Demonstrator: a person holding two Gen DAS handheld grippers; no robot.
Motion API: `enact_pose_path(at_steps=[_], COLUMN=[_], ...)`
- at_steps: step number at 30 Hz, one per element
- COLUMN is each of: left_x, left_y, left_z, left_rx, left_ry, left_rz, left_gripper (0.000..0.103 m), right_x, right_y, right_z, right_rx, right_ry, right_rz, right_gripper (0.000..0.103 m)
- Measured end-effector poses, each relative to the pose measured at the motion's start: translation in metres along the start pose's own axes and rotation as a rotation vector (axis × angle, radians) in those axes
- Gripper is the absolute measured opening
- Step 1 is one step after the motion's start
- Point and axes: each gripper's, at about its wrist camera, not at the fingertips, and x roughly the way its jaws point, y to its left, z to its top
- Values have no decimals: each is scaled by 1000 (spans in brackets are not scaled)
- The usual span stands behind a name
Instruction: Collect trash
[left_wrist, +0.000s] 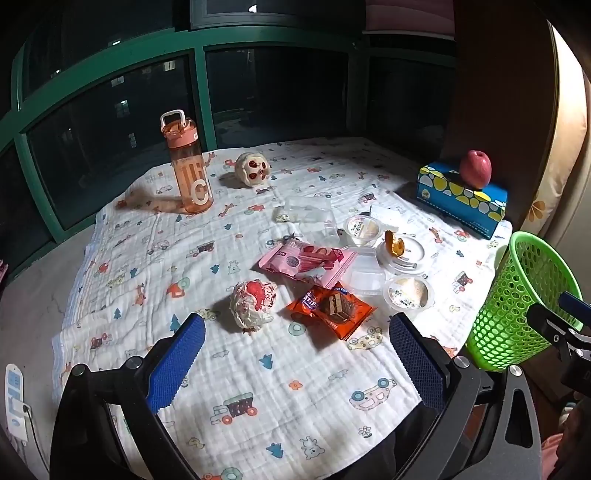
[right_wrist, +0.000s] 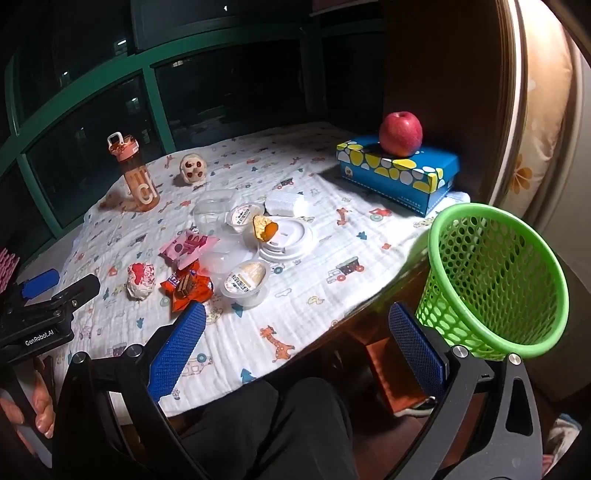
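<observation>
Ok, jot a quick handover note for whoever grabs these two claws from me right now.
Left claw: open, empty, hovering over the near edge of the printed cloth.
Right claw: open, empty, by the table's near right edge, next to the green basket.
Trash, all on the cloth mid-table: crumpled red-and-white wrapper, orange snack wrapper, pink wrapper, clear cups and lids, a food scrap on a white lid.
Done: nothing seen in the basket.
Left: every piece. The bottle, the apple and the blue box look like keepers.
</observation>
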Motion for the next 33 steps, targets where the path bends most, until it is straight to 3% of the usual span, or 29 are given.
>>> enact_pose_path(at_steps=[33], left_x=[3], left_y=[-9], left_z=[5], left_rx=[4], left_ry=[6], left_rz=[-13], left_gripper=[97], right_x=[3], right_y=[1], right_z=[1], right_rx=[-4], right_ry=[7], right_rz=[4], right_gripper=[98])
